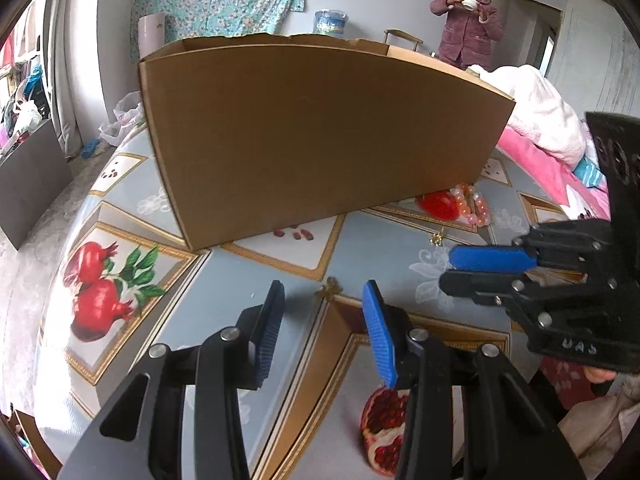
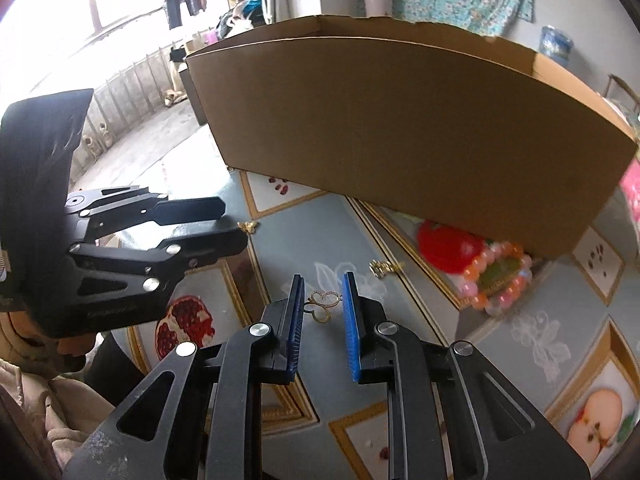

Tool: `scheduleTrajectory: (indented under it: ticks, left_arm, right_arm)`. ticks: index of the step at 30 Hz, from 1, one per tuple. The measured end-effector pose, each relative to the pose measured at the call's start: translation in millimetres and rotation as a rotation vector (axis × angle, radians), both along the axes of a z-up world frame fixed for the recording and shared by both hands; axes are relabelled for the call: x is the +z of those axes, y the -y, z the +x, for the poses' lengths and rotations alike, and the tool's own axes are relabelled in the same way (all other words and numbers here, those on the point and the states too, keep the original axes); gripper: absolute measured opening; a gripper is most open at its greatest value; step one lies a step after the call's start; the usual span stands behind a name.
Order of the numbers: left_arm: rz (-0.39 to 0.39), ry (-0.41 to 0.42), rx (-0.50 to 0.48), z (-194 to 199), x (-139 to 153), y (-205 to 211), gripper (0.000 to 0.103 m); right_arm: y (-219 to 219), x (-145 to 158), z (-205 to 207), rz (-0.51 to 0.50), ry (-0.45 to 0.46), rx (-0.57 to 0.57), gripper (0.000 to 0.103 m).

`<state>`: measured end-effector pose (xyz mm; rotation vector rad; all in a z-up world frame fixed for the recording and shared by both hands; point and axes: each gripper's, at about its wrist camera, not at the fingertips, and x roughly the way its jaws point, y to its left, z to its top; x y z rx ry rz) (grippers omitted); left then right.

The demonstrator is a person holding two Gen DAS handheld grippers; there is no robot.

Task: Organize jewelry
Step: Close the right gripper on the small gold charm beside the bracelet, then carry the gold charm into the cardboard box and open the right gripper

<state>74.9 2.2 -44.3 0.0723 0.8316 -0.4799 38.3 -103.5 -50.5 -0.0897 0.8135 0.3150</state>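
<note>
A brown cardboard box [image 1: 320, 132] stands on the patterned tablecloth; it also shows in the right wrist view [image 2: 400, 132]. A pink and orange bead bracelet [image 2: 500, 280] lies by the box's right end, also in the left wrist view [image 1: 474, 204]. A gold clover-shaped piece [image 2: 322, 304] lies on the cloth between the tips of my open right gripper [image 2: 322, 292]. A small gold piece [image 2: 382, 267] lies beyond it, also in the left wrist view [image 1: 437, 239]. A gold butterfly piece [image 2: 248, 227] lies by my open, empty left gripper [image 2: 230, 222]. It shows from above too [image 1: 324, 300], with the gold piece [image 1: 329, 287] under it.
The tablecloth [image 1: 256, 280] carries printed pomegranates and gold frames. Pink and white bedding [image 1: 536, 120] lies right of the box. A person in a pink hat [image 1: 470, 20] stands behind. The table edge curves away at the left, with the floor below.
</note>
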Motion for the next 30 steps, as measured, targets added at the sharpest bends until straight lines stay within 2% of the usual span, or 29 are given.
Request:
scheduleTrajectory:
  ticks: [7,16,22,30]
  left_arm:
    - [0.02,-0.017,0.047,5.8,1.2,6.1,0.036]
    - [0.136,0.005,0.094,3.8,1.1,19.8,0.025]
    - [0.153,-0.004,0.091,2.7,1.3,23.0,0.014]
    - [0.141,-0.016,0.088,5.0,2.2,20.9,0.009]
  right_arm:
    - [-0.9,-1.7,-0.1,0.006,0.005,-0.009,0.017]
    - [7.7,0.3,-6.0,0.032,0.017,-0.01,0.017]
    - [15.2,3.3,-10.4,0.049,0.027,-0.014,0.017]
    - [22.3,5.0,-11.6,0.068,0.033,-0.023,0.017]
